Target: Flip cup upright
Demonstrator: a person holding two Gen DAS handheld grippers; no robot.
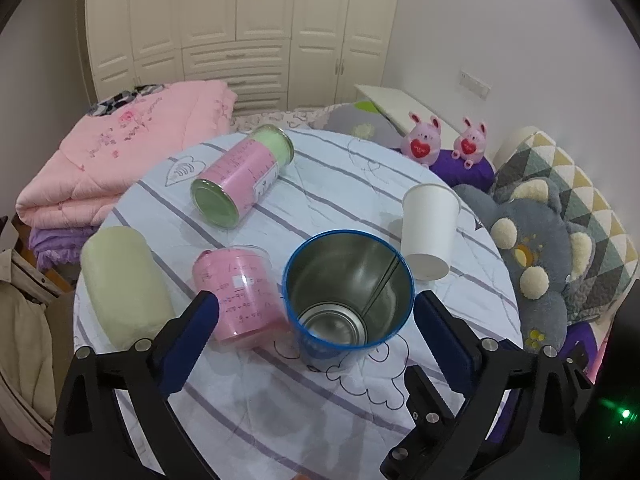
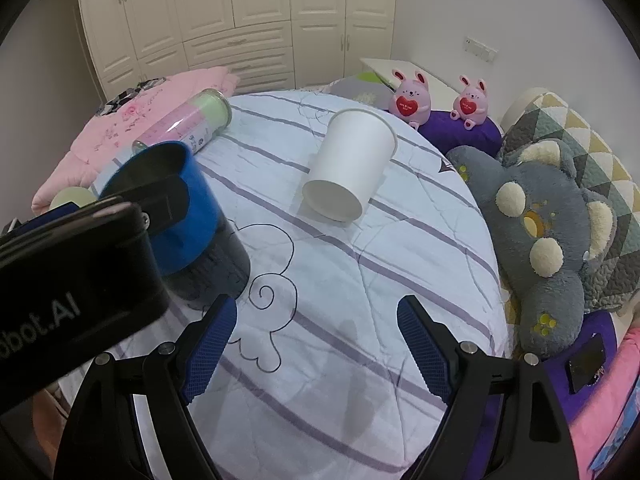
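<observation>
A white paper cup (image 1: 430, 230) stands upside down, base up, on the round cloth-covered table (image 1: 320, 400); it also shows in the right wrist view (image 2: 352, 160). A blue metal cup (image 1: 348, 292) stands upright, mouth up, between the open fingers of my left gripper (image 1: 316, 320), which do not touch it. In the right wrist view the blue cup (image 2: 188, 208) sits at the left, behind the left gripper's body. My right gripper (image 2: 316, 344) is open and empty over the cloth, short of the white cup.
A pink-labelled can (image 1: 240, 178) lies on its side at the back. A pink plastic cup (image 1: 240, 292) and a pale green cylinder (image 1: 124, 284) lie at the left. Plush cushions (image 1: 532, 248), two pink bunnies (image 1: 424, 142) and a pink quilt (image 1: 132, 152) ring the table.
</observation>
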